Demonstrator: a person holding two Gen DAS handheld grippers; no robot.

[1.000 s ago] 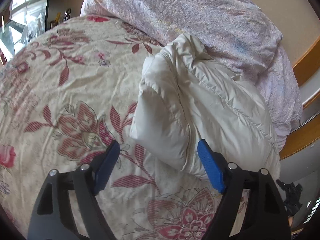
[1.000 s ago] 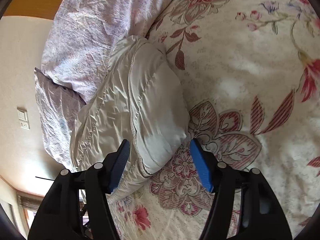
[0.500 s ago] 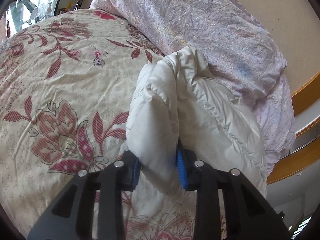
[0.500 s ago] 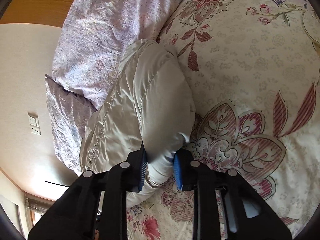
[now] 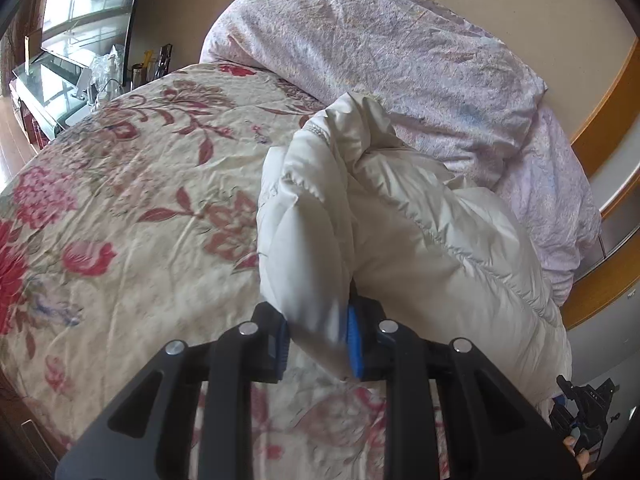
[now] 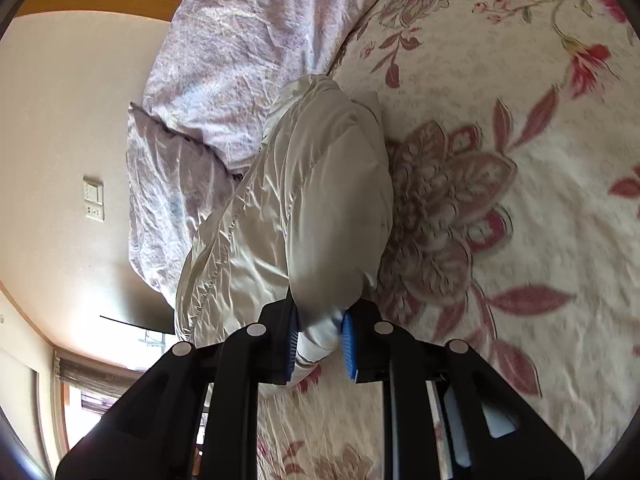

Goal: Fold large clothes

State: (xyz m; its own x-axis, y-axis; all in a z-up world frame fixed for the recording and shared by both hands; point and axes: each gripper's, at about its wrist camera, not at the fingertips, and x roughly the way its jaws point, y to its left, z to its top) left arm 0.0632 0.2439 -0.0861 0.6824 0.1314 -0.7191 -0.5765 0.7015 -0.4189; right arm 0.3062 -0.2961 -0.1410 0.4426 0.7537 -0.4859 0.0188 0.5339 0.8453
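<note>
A cream padded jacket point(image 5: 400, 232) lies bunched on a floral bedspread point(image 5: 132, 208). In the left wrist view, my left gripper point(image 5: 318, 342) is shut on a thick fold at the jacket's near edge, lifting it off the bed. In the right wrist view, the jacket point(image 6: 304, 200) runs away from me, and my right gripper point(image 6: 320, 340) is shut on its near end, with fabric squeezed between the blue pads point(image 6: 348, 340). The part of the jacket beneath the folds is hidden.
A lilac duvet point(image 5: 400, 60) is heaped against the wall behind the jacket; it also shows in the right wrist view point(image 6: 240, 48). A wooden bed frame point(image 5: 608, 92) is at the right. A desk with clutter point(image 5: 72, 84) stands beyond the bed's far left. The bedspread point(image 6: 520, 160) stretches to the right.
Both grippers went from open beside the jacket to shut on its near edge. The held folds have since risen off the bedspread and both views have pulled back.
</note>
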